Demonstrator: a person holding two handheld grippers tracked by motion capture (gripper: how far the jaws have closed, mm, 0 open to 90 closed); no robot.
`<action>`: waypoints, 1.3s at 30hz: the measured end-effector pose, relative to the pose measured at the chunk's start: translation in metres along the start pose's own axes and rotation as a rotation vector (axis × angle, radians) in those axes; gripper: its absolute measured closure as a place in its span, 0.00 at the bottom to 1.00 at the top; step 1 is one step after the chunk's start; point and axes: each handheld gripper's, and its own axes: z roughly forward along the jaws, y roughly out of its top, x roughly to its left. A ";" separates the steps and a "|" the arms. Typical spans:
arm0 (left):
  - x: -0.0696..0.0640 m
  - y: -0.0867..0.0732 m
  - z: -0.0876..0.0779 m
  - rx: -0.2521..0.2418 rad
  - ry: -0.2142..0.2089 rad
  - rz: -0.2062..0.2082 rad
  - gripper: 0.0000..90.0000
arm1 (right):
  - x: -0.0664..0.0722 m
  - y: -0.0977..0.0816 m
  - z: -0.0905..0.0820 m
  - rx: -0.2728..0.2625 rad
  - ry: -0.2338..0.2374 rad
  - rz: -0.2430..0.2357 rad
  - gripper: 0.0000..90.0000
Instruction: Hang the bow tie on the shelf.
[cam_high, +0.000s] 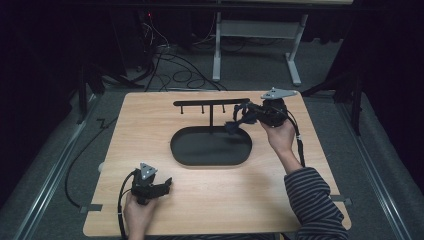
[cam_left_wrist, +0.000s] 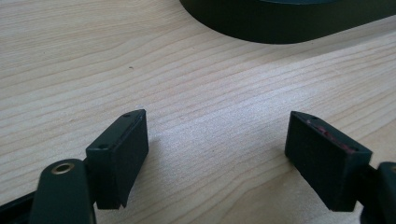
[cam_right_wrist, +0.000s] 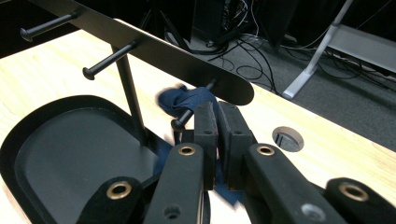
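1. Pale wooden tabletop carries a black oval metal tray at its centre, and from the tray's twelve o'clock edge rises a thin black post bearing a flat black crossbar with short round-headed pegs.
2. At two o'clock from the tray, the right gripper reaches toward the crossbar's right end, held by a hand on a striped sleeve.
3. Seen from the right gripper view, its jaws sit nearly together, pinching a dark blue piece of cloth; the cloth bunches just under the crossbar's rounded end, touching the nearest peg. More blue fabric shows below the jaws, blurred.
4. At seven o'clock from the tray, the left gripper rests low over the table near the front edge, held by the other hand.
5. From the left gripper view, its jaws stand wide apart with bare wood grain between them, and the tray's dark wall lies ahead at twelve o'clock.
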 end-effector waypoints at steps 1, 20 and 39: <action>0.000 0.000 0.000 0.000 0.000 0.000 0.24 | 0.000 0.000 0.000 0.000 0.001 -0.003 0.98; 0.000 0.000 0.000 0.000 0.001 0.000 0.24 | -0.005 -0.001 -0.013 -0.012 0.026 0.044 0.89; 0.000 0.000 0.000 0.000 0.003 0.000 0.25 | -0.019 -0.018 -0.041 -0.020 0.067 0.123 0.82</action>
